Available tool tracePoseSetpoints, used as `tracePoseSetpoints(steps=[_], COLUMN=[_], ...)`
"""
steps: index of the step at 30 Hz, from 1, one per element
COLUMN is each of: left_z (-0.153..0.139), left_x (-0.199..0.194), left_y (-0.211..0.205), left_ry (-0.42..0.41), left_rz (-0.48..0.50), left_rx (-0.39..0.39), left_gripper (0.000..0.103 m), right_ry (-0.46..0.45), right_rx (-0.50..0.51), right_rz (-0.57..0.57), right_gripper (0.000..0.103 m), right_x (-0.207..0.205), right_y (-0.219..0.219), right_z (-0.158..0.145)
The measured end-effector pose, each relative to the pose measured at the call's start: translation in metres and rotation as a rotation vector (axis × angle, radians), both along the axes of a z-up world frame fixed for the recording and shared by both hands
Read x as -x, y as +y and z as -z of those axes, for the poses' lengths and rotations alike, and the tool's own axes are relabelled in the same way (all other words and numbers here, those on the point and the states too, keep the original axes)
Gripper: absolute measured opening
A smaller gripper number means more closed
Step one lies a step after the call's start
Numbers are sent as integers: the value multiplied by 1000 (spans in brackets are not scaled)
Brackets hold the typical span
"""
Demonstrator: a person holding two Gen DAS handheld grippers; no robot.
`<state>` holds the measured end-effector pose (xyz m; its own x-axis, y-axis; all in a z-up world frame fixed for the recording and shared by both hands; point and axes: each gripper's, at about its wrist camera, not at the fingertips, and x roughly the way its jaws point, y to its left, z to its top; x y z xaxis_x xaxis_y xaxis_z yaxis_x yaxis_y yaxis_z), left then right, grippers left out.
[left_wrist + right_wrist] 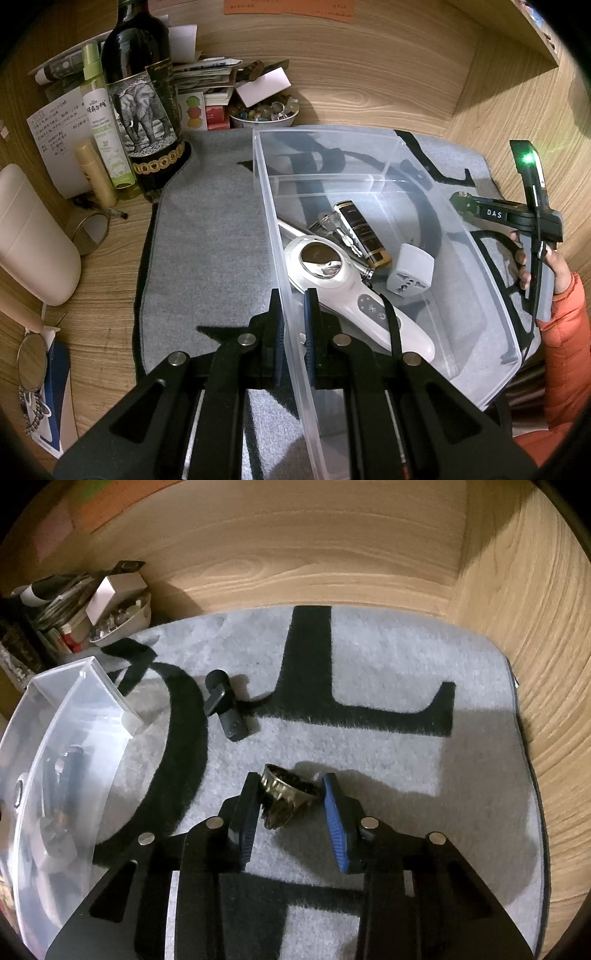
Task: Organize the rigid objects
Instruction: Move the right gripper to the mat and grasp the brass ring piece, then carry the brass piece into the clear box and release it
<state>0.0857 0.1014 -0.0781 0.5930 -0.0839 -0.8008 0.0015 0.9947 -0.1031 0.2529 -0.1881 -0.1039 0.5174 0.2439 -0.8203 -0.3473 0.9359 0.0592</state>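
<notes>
Dark metallic ring-shaped piece (286, 794) at lower centre between spread right gripper (291, 812); left gripper (294, 332) clamped on clear bin (369, 155) wall, white handheld device (354, 295), adapter (410, 269) inside

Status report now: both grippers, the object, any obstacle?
Left gripper shut on bin wall. Right gripper open around bottle cap on mat. Dark clip lies beyond, not blocking.

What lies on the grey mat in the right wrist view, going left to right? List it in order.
Clear plastic bin → small dark clip-like object → metal piece between the open jaws of the right gripper → black L marking on the mat.
</notes>
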Motion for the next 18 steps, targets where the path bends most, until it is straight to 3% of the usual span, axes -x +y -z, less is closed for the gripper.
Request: tracePoseSetpoints(steps=[7, 18], left_z=[0, 0], left_x=[0, 0], left_y=[0, 0], left_ry=[1, 1], left_rz=[0, 0], left_rx=[0, -1], left_gripper=[9, 9], right_ry=[-35, -174], right_rx=[-6, -53], right_rz=[-32, -144], right_gripper=[31, 31], right_x=[8, 43], right_y=[9, 37], right_z=[-13, -70])
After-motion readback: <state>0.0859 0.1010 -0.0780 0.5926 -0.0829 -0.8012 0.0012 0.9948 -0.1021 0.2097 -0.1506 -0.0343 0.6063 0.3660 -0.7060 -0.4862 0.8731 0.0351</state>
